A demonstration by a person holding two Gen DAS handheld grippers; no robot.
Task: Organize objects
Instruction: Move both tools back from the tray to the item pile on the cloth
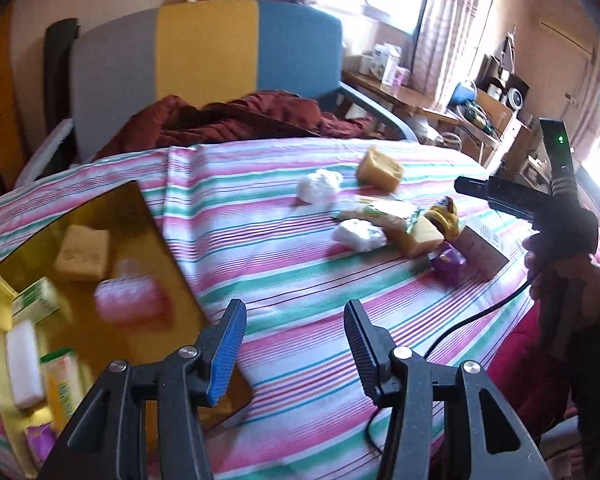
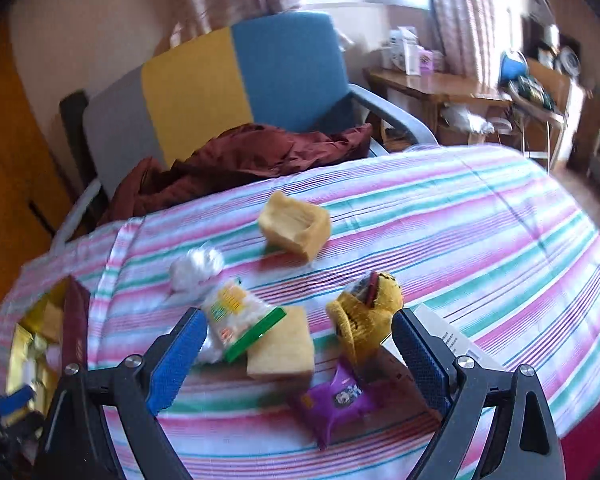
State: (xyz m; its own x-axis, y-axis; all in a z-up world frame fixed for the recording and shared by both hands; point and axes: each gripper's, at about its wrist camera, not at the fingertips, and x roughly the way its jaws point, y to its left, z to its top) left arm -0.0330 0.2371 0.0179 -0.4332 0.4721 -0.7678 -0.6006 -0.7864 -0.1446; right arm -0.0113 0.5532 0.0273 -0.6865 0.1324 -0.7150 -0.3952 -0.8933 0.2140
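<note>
Both empty – right gripper wide over purple packet

Packet print blurred, nothing legible (box too)

Left hand-held gripper: black plastic frame with triangular cut-outs, silver round screws at the pivots.
Left pads: one ribbed finger pad is blue, the other looks black.
Right hand-held gripper: same black frame and silver screws, both ribbed pads blue.
Right unit seen from the left camera: black handle with a small green light and a thin black cable trailing down.
Hand: wrapped round that handle; clothing too dark to make out.
</note>
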